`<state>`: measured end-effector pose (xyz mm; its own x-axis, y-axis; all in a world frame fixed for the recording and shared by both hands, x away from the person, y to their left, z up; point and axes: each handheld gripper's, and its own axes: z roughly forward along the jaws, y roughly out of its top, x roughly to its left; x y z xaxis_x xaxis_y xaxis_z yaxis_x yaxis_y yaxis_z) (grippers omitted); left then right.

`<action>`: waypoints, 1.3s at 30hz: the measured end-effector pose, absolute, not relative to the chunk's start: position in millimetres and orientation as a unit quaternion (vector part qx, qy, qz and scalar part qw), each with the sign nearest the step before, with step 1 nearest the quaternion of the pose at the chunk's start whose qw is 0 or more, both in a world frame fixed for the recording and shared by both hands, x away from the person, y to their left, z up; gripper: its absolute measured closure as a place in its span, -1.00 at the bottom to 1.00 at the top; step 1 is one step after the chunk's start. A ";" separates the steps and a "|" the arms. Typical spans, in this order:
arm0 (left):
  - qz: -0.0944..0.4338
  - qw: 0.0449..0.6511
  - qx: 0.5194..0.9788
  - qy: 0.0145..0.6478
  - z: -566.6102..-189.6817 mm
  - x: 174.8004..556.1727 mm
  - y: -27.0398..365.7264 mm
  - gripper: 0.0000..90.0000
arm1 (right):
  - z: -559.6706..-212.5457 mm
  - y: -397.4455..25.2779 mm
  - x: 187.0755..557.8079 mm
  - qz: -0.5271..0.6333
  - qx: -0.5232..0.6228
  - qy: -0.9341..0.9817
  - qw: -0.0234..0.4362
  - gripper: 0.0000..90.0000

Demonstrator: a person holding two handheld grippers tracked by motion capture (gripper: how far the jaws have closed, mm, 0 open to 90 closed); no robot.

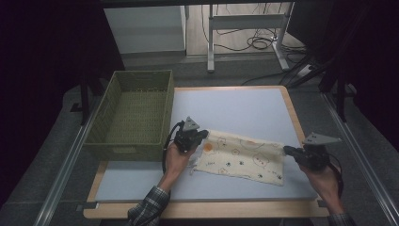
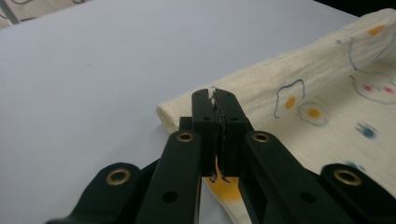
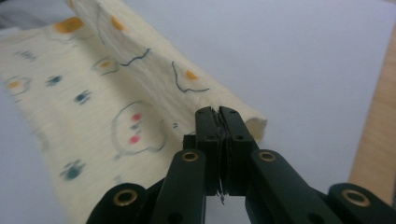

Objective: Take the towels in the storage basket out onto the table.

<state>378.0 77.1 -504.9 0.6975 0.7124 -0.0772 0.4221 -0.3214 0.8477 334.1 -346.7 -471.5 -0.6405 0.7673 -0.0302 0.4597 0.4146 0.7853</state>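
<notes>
I hold the printed cloth [image 1: 242, 157], lying on the desk [image 1: 235, 110] just beside the woven basket [image 1: 131, 115], with left tongs [image 1: 203, 135] and right tongs [image 1: 287, 150] each clamped on an end, so I judge both should lift level together, keeping the fold taut.

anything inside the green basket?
The green basket looks empty: its woven floor shows bare in the high view. The strip of floor just behind its near wall is hidden by that wall. The printed cloth lies outside, on the table.
</notes>
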 end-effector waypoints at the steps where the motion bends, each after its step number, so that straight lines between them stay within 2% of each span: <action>1: 0.154 0.464 0.798 0.353 -505.8 373.6 78.5 0.95 | -473.1 -347.3 328.4 0.392 0.372 0.819 0.193 0.94; 7: 0.148 0.459 0.807 0.341 -514.9 349.2 82.2 0.95 | -483.2 -344.8 302.1 0.389 0.356 0.828 0.192 0.94; 14: 0.141 0.456 0.811 0.338 -528.0 330.1 91.2 0.95 | -503.8 -340.2 292.5 0.381 0.354 0.837 0.168 0.93; 21: 0.128 0.449 0.820 0.330 -533.2 314.9 95.7 0.93 | -508.0 -337.0 279.5 0.378 0.348 0.842 0.164 0.92; 24: 0.120 0.442 0.822 0.337 -536.4 308.3 102.0 0.73 | -510.0 -339.7 274.7 0.377 0.353 0.842 0.153 0.88; 28: 0.108 0.444 0.814 0.358 -537.8 299.4 120.1 0.45 | -514.7 -350.2 265.6 0.377 0.365 0.840 0.141 0.69; 33: 0.115 0.443 0.808 0.371 -532.7 298.5 128.6 0.28 | -511.5 -364.3 259.9 0.375 0.383 0.831 0.147 0.63; 39: 0.129 0.434 0.813 0.366 -522.7 317.4 111.3 0.15 | -504.2 -365.9 274.4 0.386 0.390 0.822 0.151 0.60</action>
<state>317.4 111.3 -522.7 0.6979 0.7081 -0.1073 0.4835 -0.3554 0.7999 274.4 -365.9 -504.2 -0.6503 0.7579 0.0519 0.5245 0.3985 0.7524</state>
